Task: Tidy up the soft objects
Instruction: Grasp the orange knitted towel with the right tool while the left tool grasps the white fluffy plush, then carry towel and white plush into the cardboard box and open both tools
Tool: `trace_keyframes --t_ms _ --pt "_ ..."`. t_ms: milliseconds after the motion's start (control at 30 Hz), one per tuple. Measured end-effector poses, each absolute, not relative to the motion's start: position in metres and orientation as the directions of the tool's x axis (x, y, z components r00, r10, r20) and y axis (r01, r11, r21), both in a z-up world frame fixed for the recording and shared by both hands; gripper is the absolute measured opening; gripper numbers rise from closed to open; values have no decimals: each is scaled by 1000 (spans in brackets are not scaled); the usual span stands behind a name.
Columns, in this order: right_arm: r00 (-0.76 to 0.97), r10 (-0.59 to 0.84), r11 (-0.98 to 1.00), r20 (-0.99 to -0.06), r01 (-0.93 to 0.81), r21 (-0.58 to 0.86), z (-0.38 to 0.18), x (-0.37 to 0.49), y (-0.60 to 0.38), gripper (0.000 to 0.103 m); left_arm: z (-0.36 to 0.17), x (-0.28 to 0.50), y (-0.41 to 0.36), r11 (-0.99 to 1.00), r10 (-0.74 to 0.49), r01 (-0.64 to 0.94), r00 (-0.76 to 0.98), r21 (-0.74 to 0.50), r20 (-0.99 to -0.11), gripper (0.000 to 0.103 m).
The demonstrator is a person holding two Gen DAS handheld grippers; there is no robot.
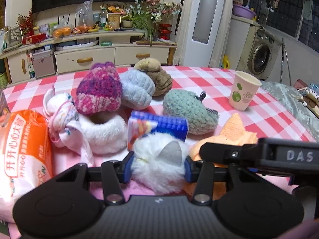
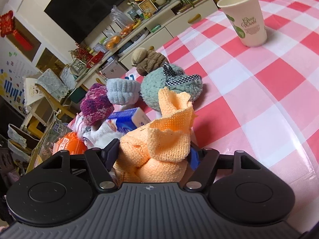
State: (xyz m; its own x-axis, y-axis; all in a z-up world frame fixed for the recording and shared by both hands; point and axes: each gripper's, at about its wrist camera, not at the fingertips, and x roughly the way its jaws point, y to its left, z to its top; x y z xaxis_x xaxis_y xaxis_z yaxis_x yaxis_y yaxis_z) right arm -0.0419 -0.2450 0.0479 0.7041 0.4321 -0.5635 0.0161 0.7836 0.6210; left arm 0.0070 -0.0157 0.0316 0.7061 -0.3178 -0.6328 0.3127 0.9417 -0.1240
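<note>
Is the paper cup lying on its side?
No, the paper cup stands upright on the checked tablecloth, its open mouth facing up.

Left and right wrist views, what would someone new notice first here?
Probably the white fluffy toy with a grey ear, squeezed between the left gripper pads at the near edge. Next, the crumpled orange cloth filling the right gripper. Behind them knitted hats cluster on the pink checked tablecloth, with a paper cup standing apart at the far right.
</note>
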Motion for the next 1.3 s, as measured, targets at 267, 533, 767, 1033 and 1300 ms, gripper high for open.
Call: trace_keyframes --t_ms 267,533,767,1033,1300 --pt "732 423 795 -534 -17 607 58 -48 -243 80 47 -4 -7 936 -339 324 726 -137 -598 46" --pt "767 423 803 -483 -70 592 74 -49 -230 79 68 -15 9 940 -331 316 767 -126 -550 46" --pt "779 437 810 -450 -123 574 85 -40 -213 79 85 -25 33 950 -305 294 804 -105 -510 47" --pt "774 478 809 -415 -203 552 95 -26 -188 79 102 -40 74 970 -243 226 852 -91 -464 47" --pt "749 540 798 -383 -312 515 112 -8 -147 79 120 -53 130 989 -138 105 897 -101 -419 47"
